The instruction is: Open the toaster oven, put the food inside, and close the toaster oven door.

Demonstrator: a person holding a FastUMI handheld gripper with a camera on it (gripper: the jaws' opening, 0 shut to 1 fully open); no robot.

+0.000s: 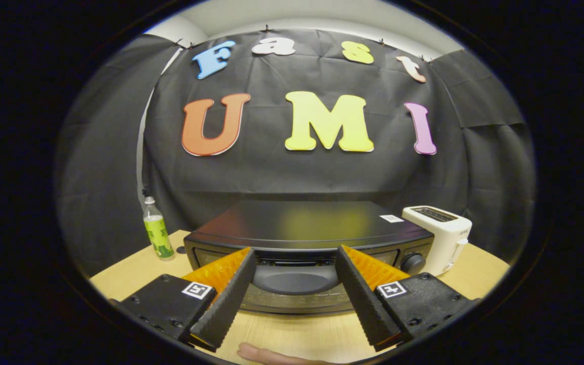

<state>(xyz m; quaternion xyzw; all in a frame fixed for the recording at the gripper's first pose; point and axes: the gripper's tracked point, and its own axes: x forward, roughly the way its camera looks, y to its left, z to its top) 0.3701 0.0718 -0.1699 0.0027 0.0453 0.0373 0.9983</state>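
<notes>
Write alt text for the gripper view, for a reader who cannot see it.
The gripper hangs open with its fingers spread before a black toaster oven on a light wooden table. A green-labelled plastic bottle stands left of the oven, a white slot toaster right.

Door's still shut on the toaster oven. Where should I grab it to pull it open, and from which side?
Likely the wide handle across the toaster oven door's upper front, straight ahead between the open gripper's fingers. Come from the front, slightly above, turn the fingers over and under its bulge, then pull toward you and down.
</notes>
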